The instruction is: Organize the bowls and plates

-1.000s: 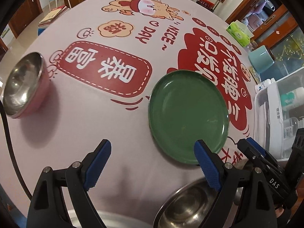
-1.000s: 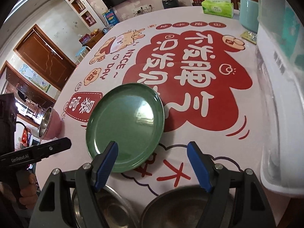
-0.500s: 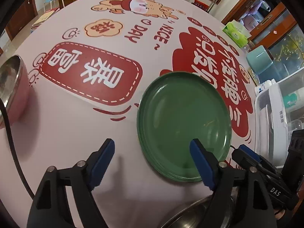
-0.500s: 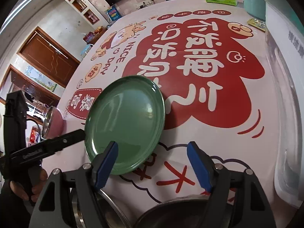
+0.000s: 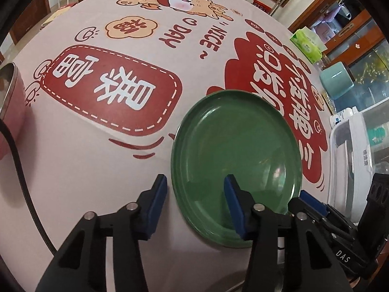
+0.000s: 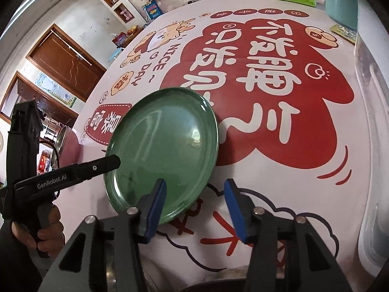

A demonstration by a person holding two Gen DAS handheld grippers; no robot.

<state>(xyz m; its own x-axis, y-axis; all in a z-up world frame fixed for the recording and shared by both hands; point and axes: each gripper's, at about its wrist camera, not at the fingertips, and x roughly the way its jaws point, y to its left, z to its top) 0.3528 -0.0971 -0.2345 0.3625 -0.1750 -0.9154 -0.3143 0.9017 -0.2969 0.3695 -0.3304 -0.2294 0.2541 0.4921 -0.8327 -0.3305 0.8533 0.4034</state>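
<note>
Left gripper (image 5: pixel 195 192) closer; glossy plate (image 5: pixel 237 160) (round).

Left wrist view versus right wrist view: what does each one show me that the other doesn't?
Only the left wrist view shows the white lidded plastic storage box at the right.

Only the right wrist view shows the person's left hand on the handle, plus the brown wooden door.

Both show the round green plate on the printed tablecloth, the pink-sided steel bowl, the green tissue pack, and both open grippers, left gripper straddling the plate's rim.
</note>
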